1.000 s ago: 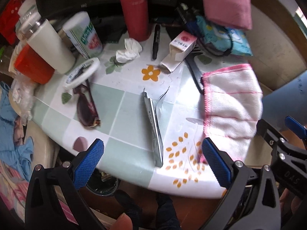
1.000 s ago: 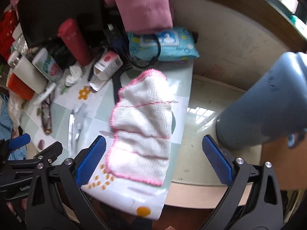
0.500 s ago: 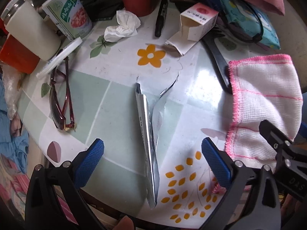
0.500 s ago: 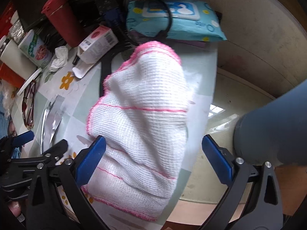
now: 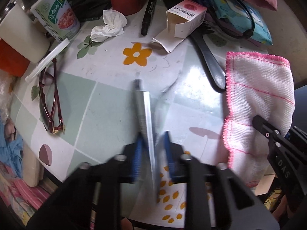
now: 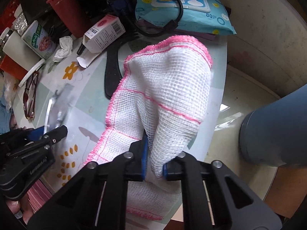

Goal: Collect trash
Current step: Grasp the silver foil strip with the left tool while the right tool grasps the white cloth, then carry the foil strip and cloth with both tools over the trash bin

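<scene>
A: Though blurred in the left wrist view, looked clenched at the left gripper (image 5: 151,153), on the silver wrapper (image 5: 145,111). Had just been closing, with the foil strip between the blue pads and running up toward twelve o'clock.

B: Agreed. Probably pinched near the lower end so as to peel such a flat strip off a glossy top. And at the right gripper (image 6: 153,164)?

A: Had likewise just been closing, and looked clamped on a bunched fold of the pink-edged cloth (image 6: 165,95), with the rest spread out toward twelve.

B: Odd for trash. Perhaps taken for wiping, perhaps only for shifting aside; could not tell.

A: Further out in the left view, spotted a crumpled tissue (image 5: 109,24) at eleven and an opened carton (image 5: 186,17) at one. Both likely trash as well, and both lying free. Also saw a black comb (image 5: 207,57) at two and folded glasses (image 5: 48,105) at nine, hardly meant for binning.

B: And underneath?

A: Rested on a round table (image 5: 96,105) with a shiny tile-and-flower covering. Crowded along the far rim with a red bottle (image 6: 65,13), a noodle cup (image 5: 57,17) and a wipes pack (image 6: 184,9). Beyond the edge, at three in the right view, made out pale floor (image 6: 259,38) and a blue-grey rounded shape (image 6: 278,134). Could not say whether a bin or something else.
</scene>
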Available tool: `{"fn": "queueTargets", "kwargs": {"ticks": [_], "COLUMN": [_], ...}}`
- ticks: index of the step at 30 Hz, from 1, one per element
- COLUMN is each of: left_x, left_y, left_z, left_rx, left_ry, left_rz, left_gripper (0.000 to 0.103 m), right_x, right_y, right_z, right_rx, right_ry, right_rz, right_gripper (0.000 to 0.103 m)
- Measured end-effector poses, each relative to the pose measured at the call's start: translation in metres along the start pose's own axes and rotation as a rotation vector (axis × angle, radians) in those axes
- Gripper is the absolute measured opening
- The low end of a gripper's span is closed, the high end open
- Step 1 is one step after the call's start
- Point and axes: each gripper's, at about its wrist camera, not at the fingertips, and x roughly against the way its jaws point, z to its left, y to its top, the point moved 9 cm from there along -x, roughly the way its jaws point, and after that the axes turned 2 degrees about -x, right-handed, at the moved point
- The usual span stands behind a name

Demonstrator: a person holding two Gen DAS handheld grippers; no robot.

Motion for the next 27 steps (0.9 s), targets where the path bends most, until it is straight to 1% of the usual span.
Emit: {"fn": "queueTargets", "kwargs": {"ticks": [2, 6, 14, 18, 22, 23, 27], "left_x": [0.002, 0.009, 0.030, 0.042, 0.056, 0.057, 0.074], "left_y": [0.001, 0.005, 0.008, 0.005, -0.005, -0.010, -0.028], "left_z": [0.004, 0.014, 0.044, 0.059, 0.072, 0.071, 0.091], "left_rx": [0.007, 0.014, 0.065, 0.083, 0.108, 0.112, 0.150], "left_ry": [-0.012, -0.009, -0.033, -0.034, -0.034, -0.033, -0.024], "left_rz": [-0.001, -0.021, -0.050, -0.067, -0.081, -0.085, -0.096], "left_gripper": [0.008, 0.007, 0.006, 0.006, 0.006, 0.007, 0.007], "right_x": [0.002, 0.009, 0.025, 0.041, 0.060, 0.065, 0.081], "right_y": [0.001, 0.002, 0.008, 0.007, 0.007, 0.006, 0.001], "right_z": [0.000, 0.003, 0.014, 0.021, 0.040, 0.047, 0.081], "right_rx": [-0.004, -0.010, -0.004, 0.001, 0.021, 0.031, 0.078], "right_ry": [0.005, 0.006, 0.023, 0.043, 0.069, 0.079, 0.110], "right_rz": [-0.005, -0.022, -0.052, -0.071, -0.086, -0.089, -0.096], "right_gripper": [0.011, 0.010, 0.010, 0.010, 0.010, 0.010, 0.010]}}
